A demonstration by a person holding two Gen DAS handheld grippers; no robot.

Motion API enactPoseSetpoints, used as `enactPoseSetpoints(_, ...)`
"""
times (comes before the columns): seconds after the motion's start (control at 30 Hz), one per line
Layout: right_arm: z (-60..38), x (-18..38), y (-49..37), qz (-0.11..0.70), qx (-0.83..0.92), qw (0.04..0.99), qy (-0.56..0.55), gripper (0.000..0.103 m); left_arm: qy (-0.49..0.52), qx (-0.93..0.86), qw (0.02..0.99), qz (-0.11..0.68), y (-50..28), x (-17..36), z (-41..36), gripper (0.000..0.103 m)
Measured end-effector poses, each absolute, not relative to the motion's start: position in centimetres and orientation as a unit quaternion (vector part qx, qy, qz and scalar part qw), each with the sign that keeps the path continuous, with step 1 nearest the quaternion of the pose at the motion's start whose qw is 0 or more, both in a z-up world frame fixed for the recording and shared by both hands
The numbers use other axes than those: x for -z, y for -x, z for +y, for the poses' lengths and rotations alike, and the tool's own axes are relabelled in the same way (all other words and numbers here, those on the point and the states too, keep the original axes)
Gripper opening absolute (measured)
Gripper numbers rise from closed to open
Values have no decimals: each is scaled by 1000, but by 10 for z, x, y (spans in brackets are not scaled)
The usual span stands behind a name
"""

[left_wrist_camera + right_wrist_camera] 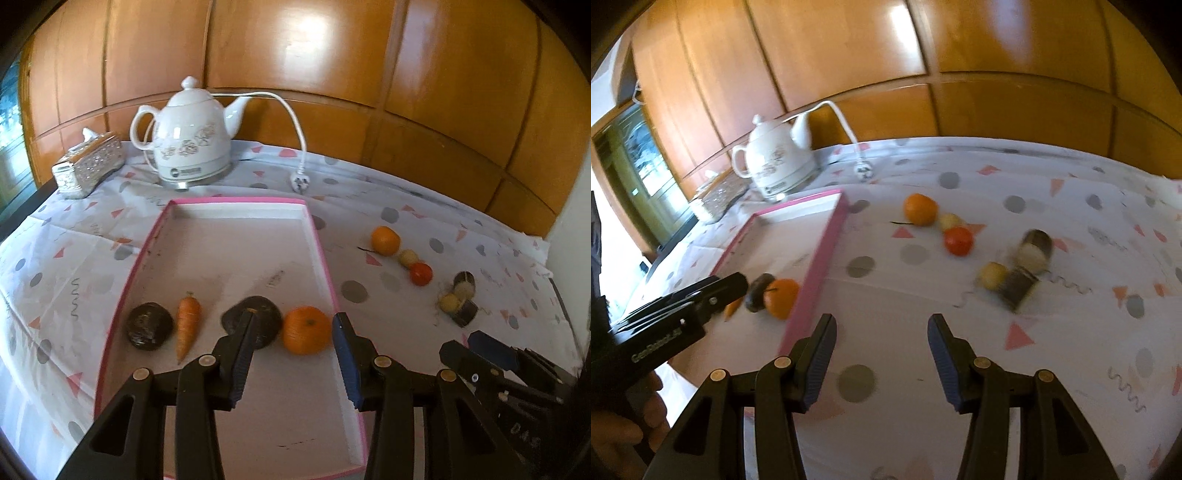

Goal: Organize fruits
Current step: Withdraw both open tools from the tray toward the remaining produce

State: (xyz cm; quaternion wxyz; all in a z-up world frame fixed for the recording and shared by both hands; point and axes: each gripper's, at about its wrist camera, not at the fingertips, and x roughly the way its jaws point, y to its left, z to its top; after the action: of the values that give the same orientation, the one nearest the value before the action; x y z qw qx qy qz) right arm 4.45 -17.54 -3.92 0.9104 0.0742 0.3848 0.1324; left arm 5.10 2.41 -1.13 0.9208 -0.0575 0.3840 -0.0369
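Note:
A pink-rimmed white tray (325, 254) holds two dark avocados (149, 325) (255, 317), a carrot (187, 323) and an orange (307, 329) in a row. My left gripper (295, 332) is open just above the tray, its fingertips either side of that orange, not touching it. On the cloth to the right lie another orange (920, 209), a pale yellow ball (950, 221), a red tomato (958, 240), another yellow ball (993, 275) and dark cylinders (1019, 286). My right gripper (882, 328) is open and empty over the cloth, right of the tray (820, 266).
A white kettle (194, 136) with its cord and plug (299, 182) stands behind the tray. A silver tissue box (88, 166) sits at the back left. Wooden panels close the back. The table edge is near on the right (565, 310).

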Motion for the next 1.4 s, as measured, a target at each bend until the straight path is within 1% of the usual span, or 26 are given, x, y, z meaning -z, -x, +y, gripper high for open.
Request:
enactPoseSetpoints(0.43,-233,53,-39,395,-60,911,-104,52,35,76,915,395,-50,14,-8,43)
enactPoseSetpoints(0.67,-249,60,-43,401,-35,908,-112,52,23,92,910,403,-51,19,-23,43)
enactPoseSetpoints(1.1,-255,70,-82,410,-35,908,-75,52,14,116,902,415,-57,25,-43,45)
enactPoseSetpoints(1.37,-251,79,-101,416,-73,906,-34,52,16,124,898,423,-66,29,-50,45)
enactPoseSetpoints(1.4,-250,79,-103,416,-77,906,-27,50,16,124,897,424,-67,30,-51,45)
